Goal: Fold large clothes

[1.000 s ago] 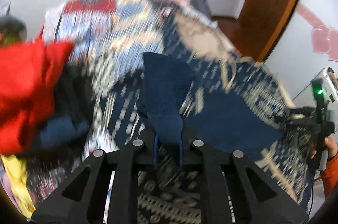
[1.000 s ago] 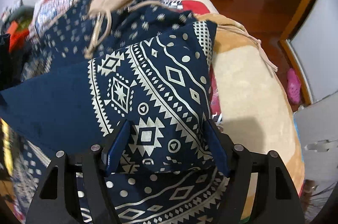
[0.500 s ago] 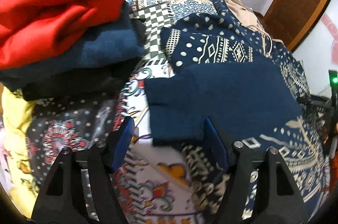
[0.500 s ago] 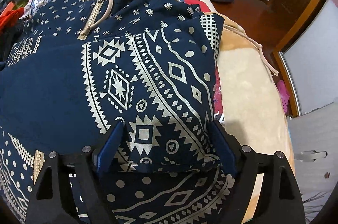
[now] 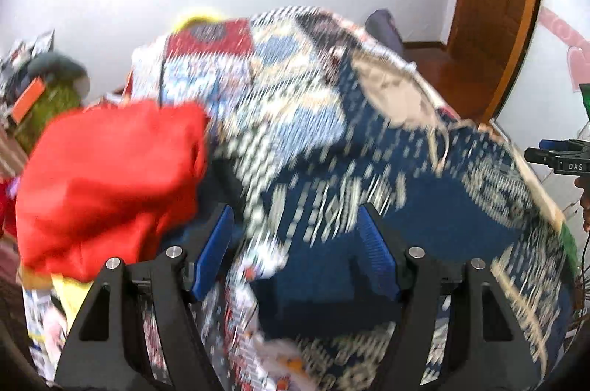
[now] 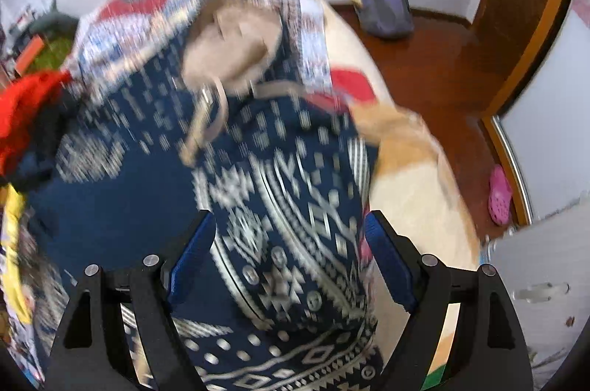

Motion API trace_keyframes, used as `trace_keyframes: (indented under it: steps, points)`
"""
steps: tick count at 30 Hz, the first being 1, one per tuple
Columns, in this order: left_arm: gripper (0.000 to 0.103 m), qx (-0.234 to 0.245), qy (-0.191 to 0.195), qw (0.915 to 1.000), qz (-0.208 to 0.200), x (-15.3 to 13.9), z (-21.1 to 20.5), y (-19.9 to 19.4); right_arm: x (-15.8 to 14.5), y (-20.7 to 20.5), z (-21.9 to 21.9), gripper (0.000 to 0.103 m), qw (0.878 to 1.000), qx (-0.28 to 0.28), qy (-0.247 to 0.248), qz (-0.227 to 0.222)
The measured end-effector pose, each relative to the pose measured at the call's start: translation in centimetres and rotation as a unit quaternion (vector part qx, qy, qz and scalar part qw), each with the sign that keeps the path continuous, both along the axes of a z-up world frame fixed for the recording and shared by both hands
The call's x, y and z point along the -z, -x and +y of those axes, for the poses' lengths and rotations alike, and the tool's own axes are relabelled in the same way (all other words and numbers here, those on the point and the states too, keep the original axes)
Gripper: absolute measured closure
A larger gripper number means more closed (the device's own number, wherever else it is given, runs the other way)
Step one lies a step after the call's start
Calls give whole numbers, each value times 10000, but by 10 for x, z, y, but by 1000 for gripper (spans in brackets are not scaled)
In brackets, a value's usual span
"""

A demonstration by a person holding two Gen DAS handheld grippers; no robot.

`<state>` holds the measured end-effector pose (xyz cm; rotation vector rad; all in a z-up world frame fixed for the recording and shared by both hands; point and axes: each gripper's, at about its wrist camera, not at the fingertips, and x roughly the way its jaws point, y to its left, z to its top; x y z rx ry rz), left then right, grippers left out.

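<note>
A large navy hoodie with a white geometric print point(image 6: 280, 206) lies spread on the bed, its tan hood point(image 6: 228, 48) and drawstrings at the far end. It also shows in the left wrist view point(image 5: 424, 199). My left gripper point(image 5: 295, 251) is open and empty above the hoodie's left edge. My right gripper point(image 6: 289, 262) is open and empty above the folded patterned sleeve. Both views are blurred by motion.
A pile of clothes with a red garment point(image 5: 107, 184) on top lies left of the hoodie on the patchwork bedspread point(image 5: 280, 59). A grey backpack point(image 6: 385, 6) and a pink shoe point(image 6: 499, 194) lie on the wooden floor right of the bed.
The left gripper let go of the navy sleeve, opened and lifted back. The right gripper stayed open and pulled up and away from the hoodie.
</note>
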<state>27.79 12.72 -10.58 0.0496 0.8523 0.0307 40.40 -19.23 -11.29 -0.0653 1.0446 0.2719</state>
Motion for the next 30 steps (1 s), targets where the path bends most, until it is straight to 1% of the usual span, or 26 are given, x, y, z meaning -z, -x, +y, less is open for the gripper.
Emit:
trace_keyframes:
  steps: [2,5,9,11,12,14,16,20,23,26,28,29,30]
  points:
    - [34,136,92,9998,-113,-11,-11,-22,-17,-7,5,23,9997,-38,-66,-251]
    - [34,285,127,9994,-175,-20,-27,-55,-37,-18,15,23,9981,-102,-114,-596]
    - [34,453,22,9987,-223,-20,-49,-98,-45,-43,28,23,9961,-146,-159,-852]
    - [34,470,53,9987,-174,-14,-57,-120,-41,-57,33,23,9960,-158,-115,-875]
    - [34,476,125,9987,-103,-9,-60,-133,-36,-68,37,23,9964,-163,-91,-824]
    - [34,453,409,9981,107,5,-64,-161,-26,-88,42,23,9976,-140,-114,-670]
    - [34,437,535,9973,242,18,-66,-180,-12,-109,47,23,9986,-81,-104,-513]
    - [34,390,515,9964,556,54,-69,-224,25,-148,63,23,9994,-75,229,-252]
    - [34,346,544,9949,773,78,-70,-245,49,-169,70,24,9986,-103,502,-123]
    - [34,253,451,9944,924,101,-69,-267,77,-191,74,25,9978,-52,658,51]
    - [35,206,506,9935,997,111,-67,-279,89,-204,72,29,9973,17,718,170]
    - [36,160,546,9929,1045,118,-65,-284,98,-211,71,35,9968,70,744,292]
    - [41,114,544,9926,1077,123,-64,-288,107,-217,69,44,9962,103,752,422]
